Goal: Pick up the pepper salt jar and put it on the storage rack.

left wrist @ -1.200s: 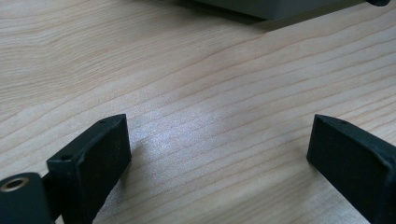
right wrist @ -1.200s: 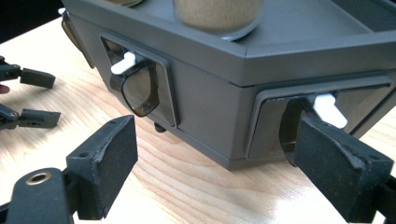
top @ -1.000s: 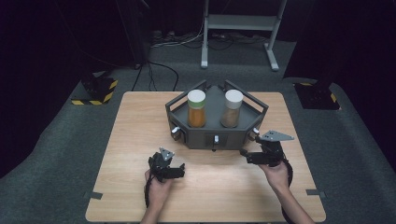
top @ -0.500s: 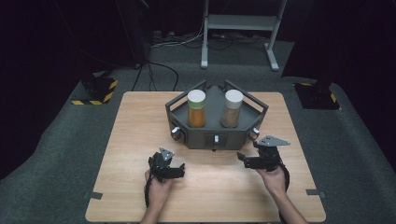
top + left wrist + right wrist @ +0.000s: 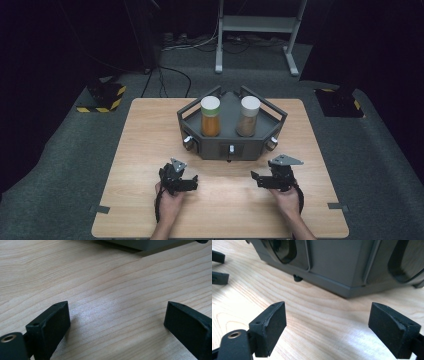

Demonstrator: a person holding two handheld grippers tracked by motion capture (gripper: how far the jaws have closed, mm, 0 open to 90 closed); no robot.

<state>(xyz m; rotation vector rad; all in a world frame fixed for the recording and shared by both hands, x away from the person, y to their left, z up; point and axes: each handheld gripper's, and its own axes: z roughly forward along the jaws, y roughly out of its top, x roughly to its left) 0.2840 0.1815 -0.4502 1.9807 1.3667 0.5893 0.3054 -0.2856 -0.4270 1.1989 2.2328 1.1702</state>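
Tools: left tool (image 5: 192,183) wide, empty; right tool (image 5: 256,178) wide, empty, near dark rack (image 5: 231,148).

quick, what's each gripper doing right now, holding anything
left gripper: open, holding nothing, over bare table.
right gripper: open, holding nothing, facing the grey rack.

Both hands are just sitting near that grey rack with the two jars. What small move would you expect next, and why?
Probably the right gripper moves forward toward the grey rack. Its fingers stand apart with nothing between them, and the rack's front wall lies just ahead. The orange jar and brown jar stand untouched in it. The left gripper is open too, over bare table.
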